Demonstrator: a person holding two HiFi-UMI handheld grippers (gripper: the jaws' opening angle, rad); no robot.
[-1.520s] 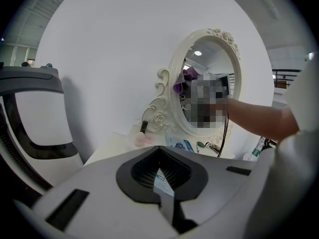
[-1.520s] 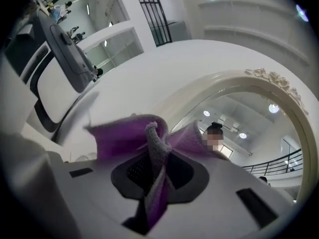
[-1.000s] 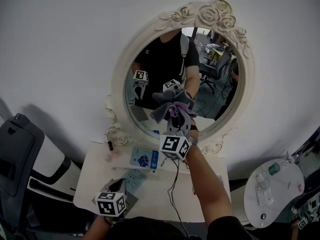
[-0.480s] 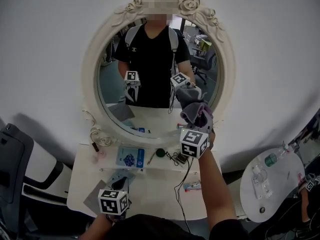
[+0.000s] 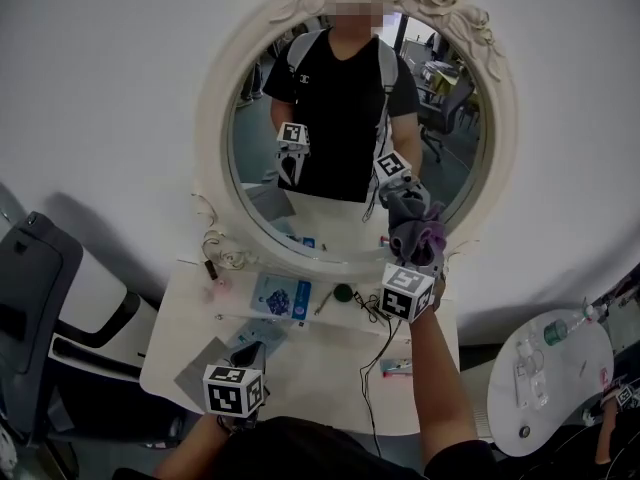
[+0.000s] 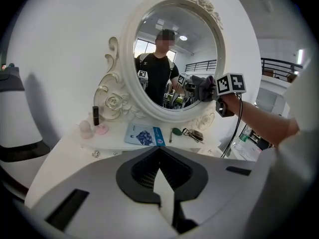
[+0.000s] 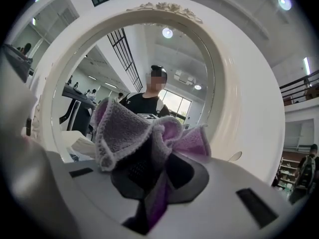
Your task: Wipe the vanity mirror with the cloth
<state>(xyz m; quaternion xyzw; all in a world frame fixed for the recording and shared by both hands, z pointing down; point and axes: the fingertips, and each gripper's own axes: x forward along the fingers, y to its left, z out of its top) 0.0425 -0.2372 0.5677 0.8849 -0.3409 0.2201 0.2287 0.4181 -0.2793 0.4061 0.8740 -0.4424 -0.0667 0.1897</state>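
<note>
The oval vanity mirror [image 5: 212, 138] in its white rose-carved frame stands against the wall at the back of the table. My right gripper [image 5: 412, 244] is raised to the lower right of the glass, shut on a bunched grey and purple cloth [image 5: 415, 226] that sits against the mirror near the frame. In the right gripper view the cloth [image 7: 124, 133] fans out over the right gripper [image 7: 154, 176], with the mirror frame [image 7: 234, 98] just ahead. My left gripper [image 5: 245, 358] hangs low over the table's front left, shut and holding nothing. From the left gripper [image 6: 162, 185] the mirror [image 6: 128, 59] is farther off.
The white vanity table [image 5: 310, 383] carries a blue and white packet [image 5: 280, 296], keys and a black cable [image 5: 368, 306], a small pink item [image 5: 218, 288] and a dark lipstick [image 5: 208, 266]. A grey chair [image 5: 40, 278] stands to the left and a round white side table [image 5: 545, 373] to the right.
My right gripper has carried the cloth across the glass, from the lower middle to the lower right edge. The left gripper has stayed low over the table.
</note>
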